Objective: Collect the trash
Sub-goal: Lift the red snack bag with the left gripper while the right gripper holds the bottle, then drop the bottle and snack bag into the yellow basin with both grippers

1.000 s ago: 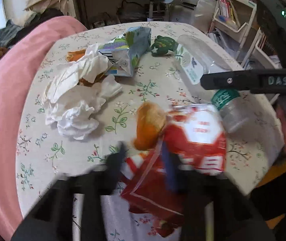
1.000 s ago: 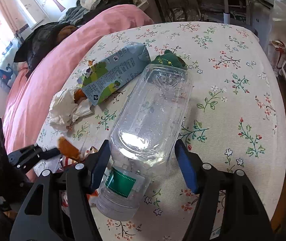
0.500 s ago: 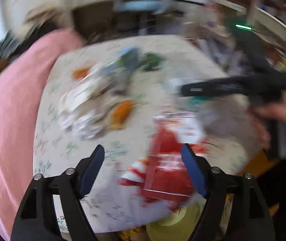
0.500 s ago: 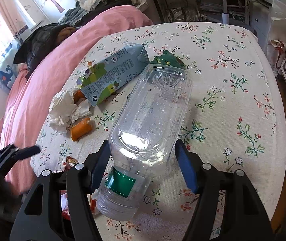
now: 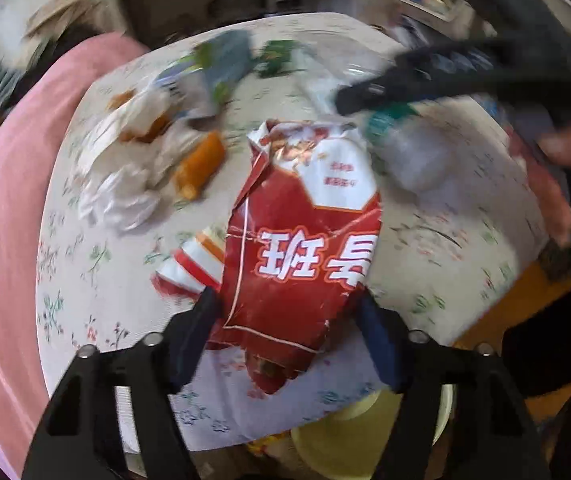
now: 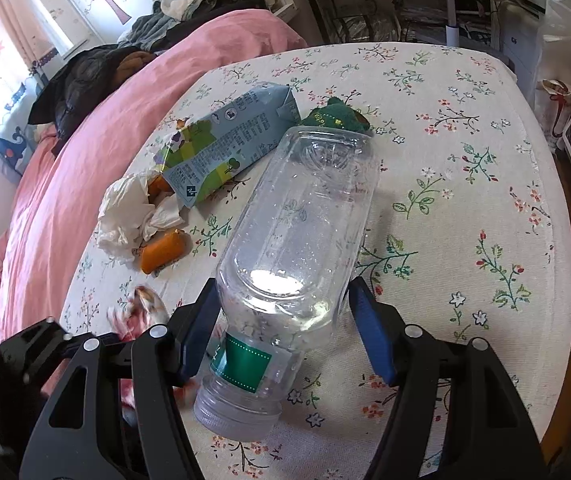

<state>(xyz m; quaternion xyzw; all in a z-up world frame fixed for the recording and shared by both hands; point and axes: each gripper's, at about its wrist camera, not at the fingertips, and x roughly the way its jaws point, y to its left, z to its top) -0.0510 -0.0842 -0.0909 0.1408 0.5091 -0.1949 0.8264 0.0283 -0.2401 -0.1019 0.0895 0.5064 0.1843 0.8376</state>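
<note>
Left tool [image 5: 287, 320], right tool [image 6: 283, 312]: black frames, blue finger pads, silver screws.

Big white characters "班長" run across the red snack bag [image 5: 301, 240], with smaller red print on its white panel too blurred to read. The print on the blue-green drink carton [image 6: 229, 140] is too small to make out.

Right half of the table [image 6: 465, 200] lies bare — carton [image 6: 229, 148], tissue [image 6: 129, 216] crowd the left.
</note>
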